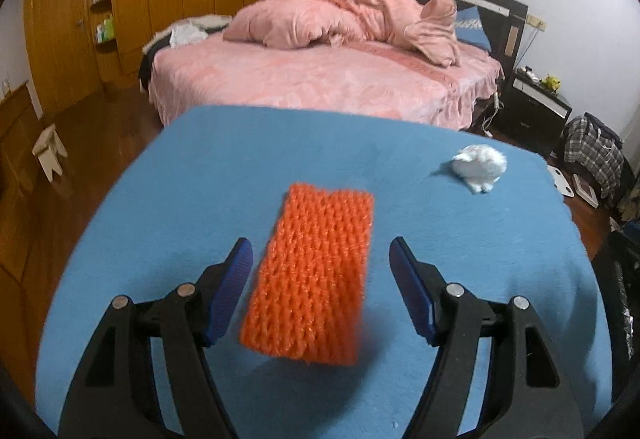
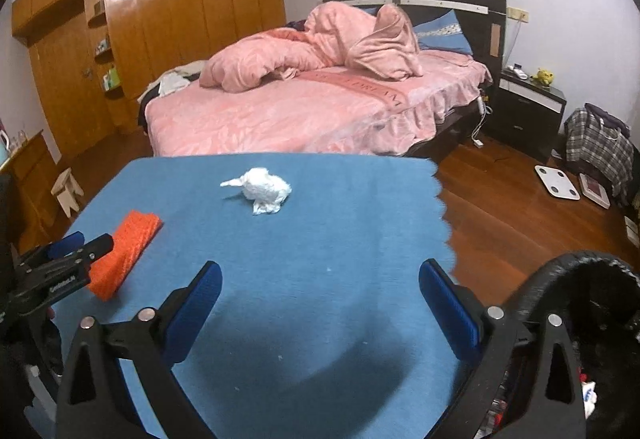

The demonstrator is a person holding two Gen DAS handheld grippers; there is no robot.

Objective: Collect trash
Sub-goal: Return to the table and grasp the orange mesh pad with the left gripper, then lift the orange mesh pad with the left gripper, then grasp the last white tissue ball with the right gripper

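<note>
Orange net sleeve (image 1: 310, 279) flat on blue counter (image 1: 160, 199), long axis running away toward bed (image 1: 320, 79), framed by left gripper (image 1: 320, 259), jaws wide, untouched. Right gripper (image 2: 320, 291) jaws wide, empty; crumpled tissue (image 2: 264, 191) beyond.

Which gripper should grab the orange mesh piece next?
Left. The left gripper is open with the orange mesh piece lying between its fingers; the right gripper faces bare blue cloth.
</note>
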